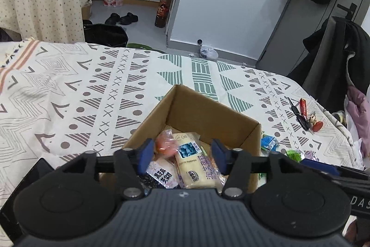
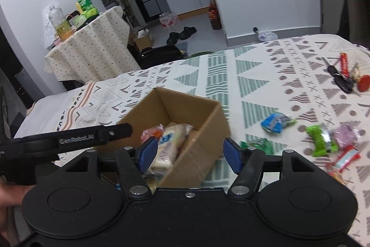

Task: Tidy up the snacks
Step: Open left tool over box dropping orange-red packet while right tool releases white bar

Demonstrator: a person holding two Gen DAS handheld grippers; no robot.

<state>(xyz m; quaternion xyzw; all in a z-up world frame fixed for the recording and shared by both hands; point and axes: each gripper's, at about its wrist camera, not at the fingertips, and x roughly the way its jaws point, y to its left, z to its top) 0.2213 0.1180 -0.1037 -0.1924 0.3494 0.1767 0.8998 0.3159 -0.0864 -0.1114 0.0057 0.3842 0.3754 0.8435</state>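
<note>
The cardboard box (image 2: 185, 117) sat on the patterned bed (image 2: 266, 75), already holding a long pale packet (image 1: 196, 161), an orange-pink sweet (image 1: 165, 142) and a dark-printed pack (image 1: 161, 174). Loose snacks lay to its right: a blue packet (image 2: 276, 122), a green one (image 2: 320, 141), a purple one (image 2: 345, 133) and a red one (image 2: 346, 157). The left gripper (image 1: 182, 155) hung over the box, jaws apart and empty; the right gripper (image 2: 190, 153) was likewise wide open and empty. The likeliest risks were nudging the light box askew, or pinching bedcloth with a thin wrapper. The keys (image 2: 342, 78) might have been swept up by mistake.
</note>
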